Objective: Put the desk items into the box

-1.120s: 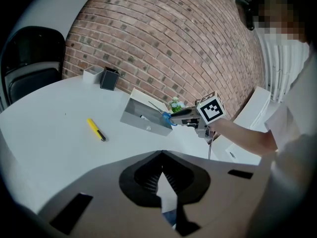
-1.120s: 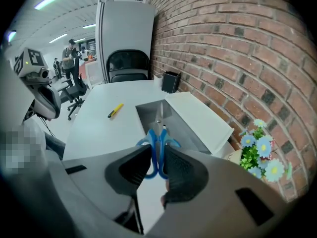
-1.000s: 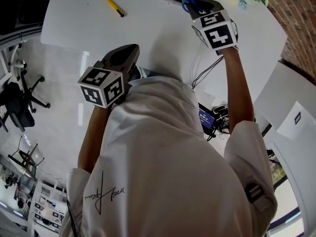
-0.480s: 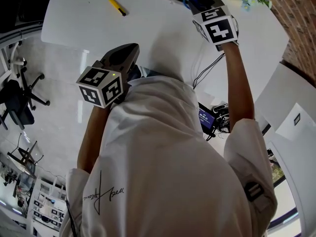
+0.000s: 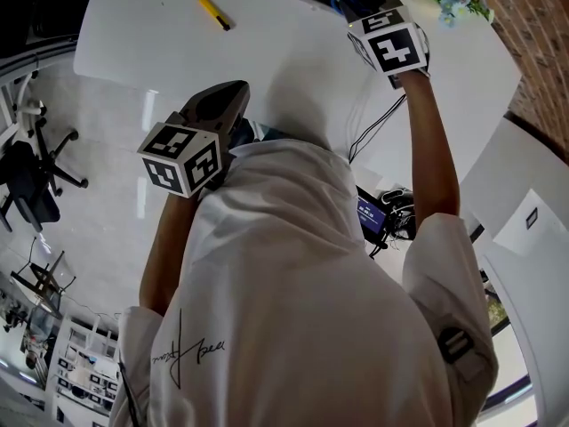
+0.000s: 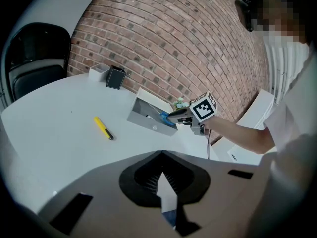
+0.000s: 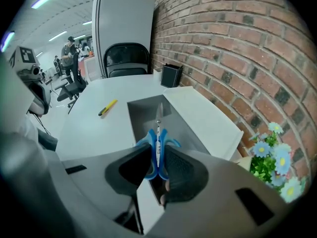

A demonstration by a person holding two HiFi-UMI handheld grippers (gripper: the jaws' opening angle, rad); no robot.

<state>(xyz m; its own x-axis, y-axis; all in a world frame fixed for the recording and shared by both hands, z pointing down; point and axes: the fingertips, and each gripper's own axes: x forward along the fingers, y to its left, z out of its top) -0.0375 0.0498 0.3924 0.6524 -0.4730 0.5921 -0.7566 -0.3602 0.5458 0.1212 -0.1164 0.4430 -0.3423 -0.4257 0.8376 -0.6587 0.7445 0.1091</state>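
Right gripper view has the right gripper clamped on the blue scissors above the box, near end, blades aimed inside, left gripper closed, empty, well back from the box; a tilted release could bounce them off its rim.

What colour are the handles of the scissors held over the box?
Blue. The scissors show clearest in the right gripper view.
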